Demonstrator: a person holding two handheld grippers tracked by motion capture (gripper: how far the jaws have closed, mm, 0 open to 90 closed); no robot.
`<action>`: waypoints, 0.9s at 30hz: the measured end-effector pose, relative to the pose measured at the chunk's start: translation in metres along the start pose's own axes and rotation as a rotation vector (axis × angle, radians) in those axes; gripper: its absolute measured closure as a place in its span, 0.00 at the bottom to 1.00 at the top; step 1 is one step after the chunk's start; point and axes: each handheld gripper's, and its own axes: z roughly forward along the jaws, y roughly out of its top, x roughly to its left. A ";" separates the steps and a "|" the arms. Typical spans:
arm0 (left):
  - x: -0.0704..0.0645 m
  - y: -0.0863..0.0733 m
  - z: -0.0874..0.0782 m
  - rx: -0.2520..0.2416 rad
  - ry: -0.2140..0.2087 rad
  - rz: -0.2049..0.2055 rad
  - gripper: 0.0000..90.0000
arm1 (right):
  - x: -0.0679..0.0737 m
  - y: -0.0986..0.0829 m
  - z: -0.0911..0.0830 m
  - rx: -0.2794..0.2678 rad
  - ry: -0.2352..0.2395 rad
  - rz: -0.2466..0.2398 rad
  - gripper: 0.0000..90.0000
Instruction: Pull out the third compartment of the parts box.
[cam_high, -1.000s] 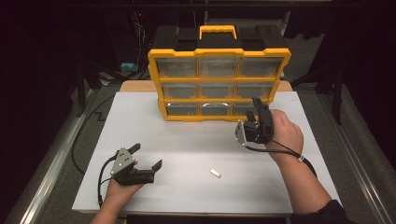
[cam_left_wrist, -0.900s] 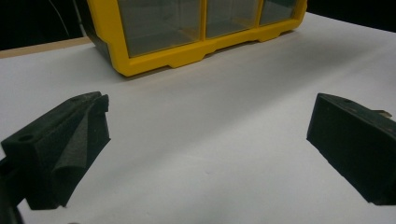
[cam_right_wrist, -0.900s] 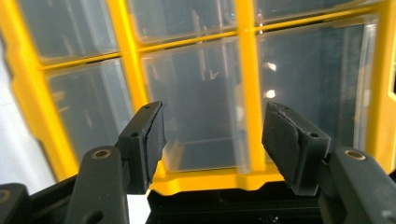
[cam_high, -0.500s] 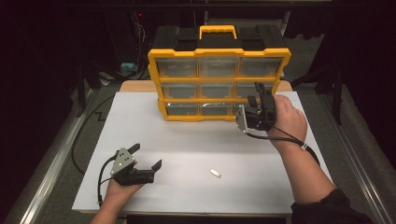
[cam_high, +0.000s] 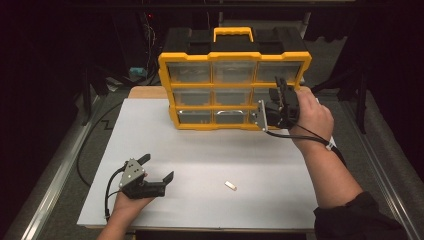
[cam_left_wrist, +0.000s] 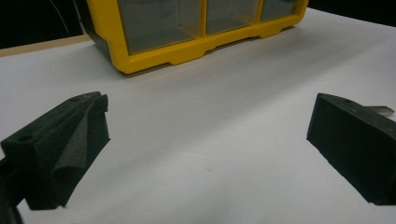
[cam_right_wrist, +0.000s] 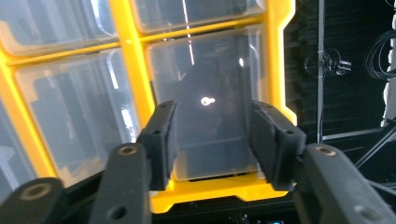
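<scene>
Right gripper (cam_right_wrist: 212, 140) at organizer's (cam_high: 235, 85) clear drawer (cam_right_wrist: 210, 102), front between parted fingers (cam_right_wrist: 161, 140), apparently untouched. Left gripper (cam_high: 156, 172) spread wide.

Your right gripper (cam_right_wrist: 210, 140) faces an organiser (cam_high: 234, 90) whose yellow frame looks like moulded plastic, smooth with a mild sheen. Its drawer (cam_right_wrist: 205, 112) fronts are clear plastic, glossy enough to throw back a bright spot of light (and a thin streak above it). The pads (cam_right_wrist: 161, 140) on your jaws look like matt black foam, slightly grainy, and the arms behind them are duller hard plastic with small screw holes. Your left gripper (cam_high: 155, 172) carries the same coarse black foam and a grey plate that may be metal, though it is too small to be sure. The table (cam_left_wrist: 224, 121) top is white, matt and smooth, with a bare wooden edge behind.
</scene>
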 end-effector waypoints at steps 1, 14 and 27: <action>0.000 0.000 0.000 0.000 0.000 0.001 0.00 | -0.004 0.000 0.002 0.003 -0.005 0.003 0.64; 0.000 0.000 -0.001 0.003 -0.002 0.005 0.00 | -0.022 0.002 0.011 0.005 -0.039 -0.020 0.76; 0.001 0.000 -0.001 -0.002 -0.002 0.004 0.00 | -0.025 -0.005 0.028 0.033 -0.062 -0.067 0.83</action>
